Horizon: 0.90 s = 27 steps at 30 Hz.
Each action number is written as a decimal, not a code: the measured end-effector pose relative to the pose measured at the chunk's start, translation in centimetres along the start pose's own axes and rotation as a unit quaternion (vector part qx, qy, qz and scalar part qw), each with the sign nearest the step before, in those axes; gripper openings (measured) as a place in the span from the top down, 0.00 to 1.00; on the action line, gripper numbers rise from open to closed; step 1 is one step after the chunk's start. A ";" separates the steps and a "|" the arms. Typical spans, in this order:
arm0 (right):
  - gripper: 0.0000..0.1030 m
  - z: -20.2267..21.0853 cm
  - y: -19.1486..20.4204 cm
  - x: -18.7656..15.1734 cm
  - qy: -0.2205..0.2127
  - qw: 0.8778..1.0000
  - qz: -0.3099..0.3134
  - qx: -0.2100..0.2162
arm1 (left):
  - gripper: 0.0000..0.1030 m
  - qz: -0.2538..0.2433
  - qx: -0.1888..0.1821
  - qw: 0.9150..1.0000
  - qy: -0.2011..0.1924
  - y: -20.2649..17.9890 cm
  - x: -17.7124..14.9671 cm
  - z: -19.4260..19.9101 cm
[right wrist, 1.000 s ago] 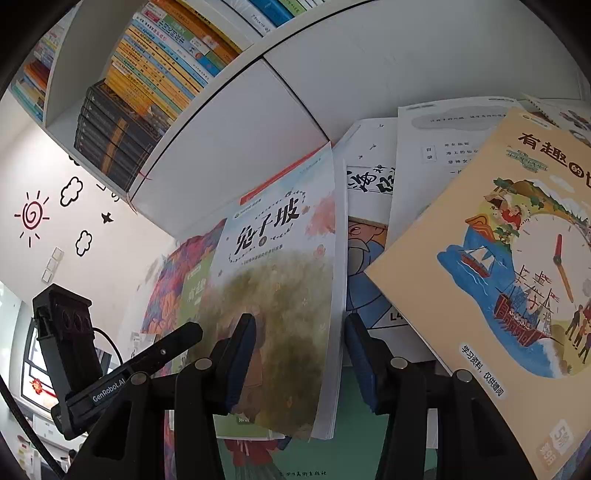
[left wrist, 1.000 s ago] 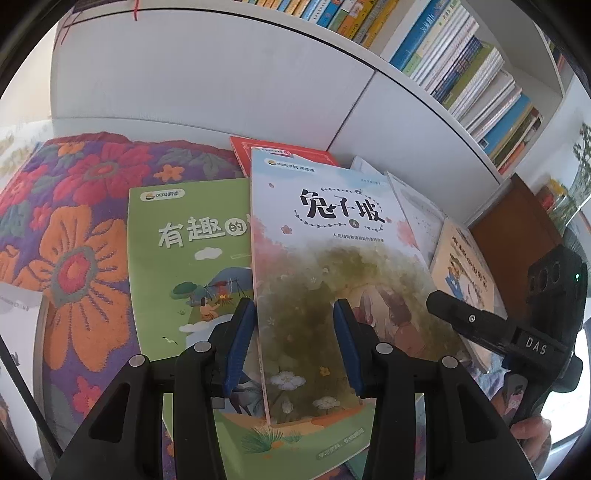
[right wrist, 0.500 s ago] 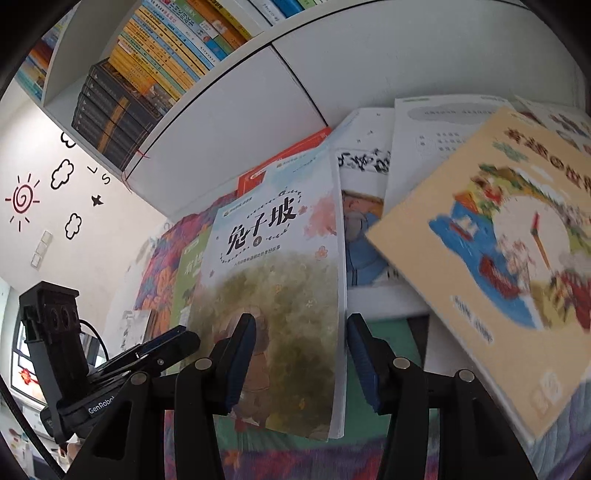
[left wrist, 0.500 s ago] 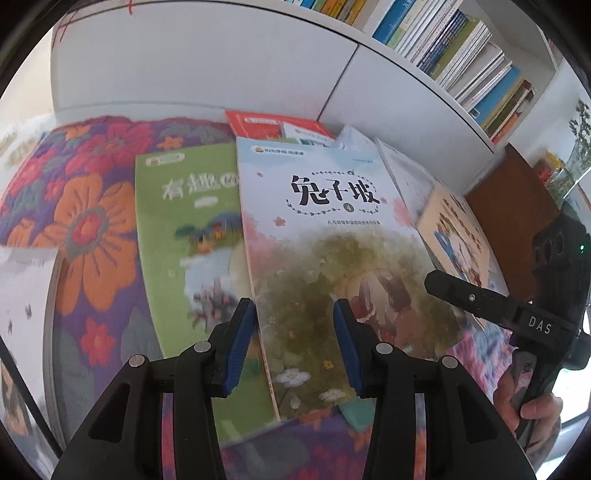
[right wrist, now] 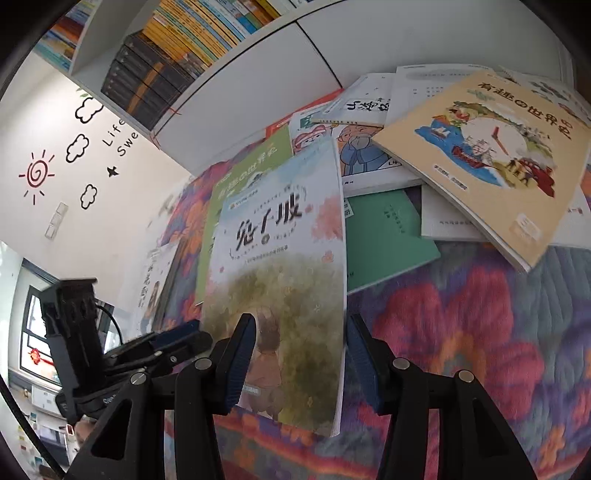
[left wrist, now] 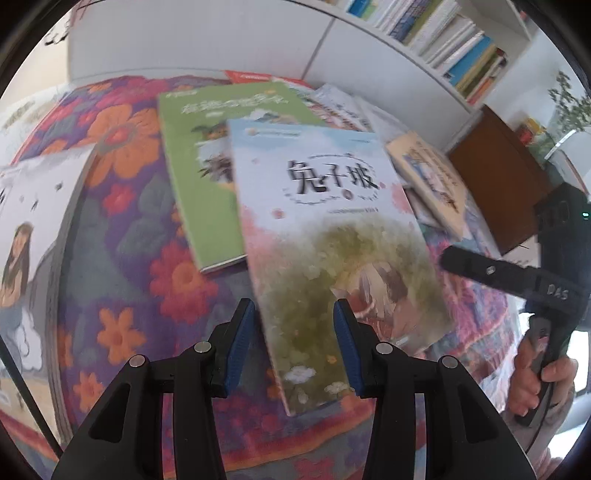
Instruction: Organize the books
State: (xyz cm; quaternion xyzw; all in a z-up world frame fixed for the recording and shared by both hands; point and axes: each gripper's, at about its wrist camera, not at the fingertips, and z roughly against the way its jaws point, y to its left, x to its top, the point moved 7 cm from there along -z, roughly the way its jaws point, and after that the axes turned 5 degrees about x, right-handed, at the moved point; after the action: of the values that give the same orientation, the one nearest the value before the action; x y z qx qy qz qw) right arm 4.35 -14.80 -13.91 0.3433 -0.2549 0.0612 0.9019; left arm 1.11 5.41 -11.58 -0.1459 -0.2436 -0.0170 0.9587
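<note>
Floral rug (left wrist: 122, 258) in purple, orange and red fills the lower half of both wrist views, with children's books scattered on it below a white cabinet (left wrist: 192, 40) and a packed bookshelf (left wrist: 443, 33).

A pale picture book titled 兔子坡 (left wrist: 332, 229), with a sky-blue top and an olive-green meadow scene, sits in the centre of each view, tilted and apparently raised above the rug. Its lower end runs down between the blue-padded fingers of the left gripper (left wrist: 295, 332) at the bottom centre of the left view. There the jaws stand partly spread; the right pad overlaps the cover and the left pad sits just beside the book's edge. Whether the pads press on it cannot be told.

In the right view the same book's bottom edge lies between the fingers of the right gripper (right wrist: 301, 347), whose jaws are also partly spread. Again no firm pinch can be made out.

Behind the book, left of centre, a lime-green book (left wrist: 199, 173) lies flat. At upper right of the right view a beige book with a clock and ship (right wrist: 487, 155) lies on top of other books, near a dark green notebook (right wrist: 384, 236). A hand (left wrist: 535, 376) grips the right gripper's handle at the left view's lower right edge.
</note>
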 end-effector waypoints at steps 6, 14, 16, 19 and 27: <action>0.51 -1.6 -0.4 0.8 0.006 1.000 0.001 -0.019 | 0.60 0.004 0.012 1.000 0.002 -0.4 0.6 -1.0; 0.50 -1.7 -0.7 -0.6 0.018 0.998 0.020 -0.054 | 0.60 -0.002 0.004 1.000 0.013 -1.5 -0.7 -0.4; 0.50 -1.4 -0.9 -1.0 0.026 0.998 0.016 -0.048 | 0.60 -0.003 0.001 1.000 0.017 -1.9 -1.4 0.1; 0.50 -0.7 -0.6 -2.1 0.042 0.998 0.022 -0.041 | 0.60 -0.012 -0.002 1.000 0.022 -2.4 -2.8 0.6; 0.51 0.2 -2.1 -1.9 0.024 0.999 0.022 -0.037 | 0.62 0.001 -0.015 0.999 0.043 -1.7 -1.3 -0.5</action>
State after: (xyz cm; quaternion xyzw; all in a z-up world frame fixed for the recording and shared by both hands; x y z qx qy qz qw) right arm 3.18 -16.38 -15.98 0.3025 -0.2432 0.0800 0.9181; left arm -0.02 3.55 -12.13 -0.1593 -0.2014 -0.0263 0.9661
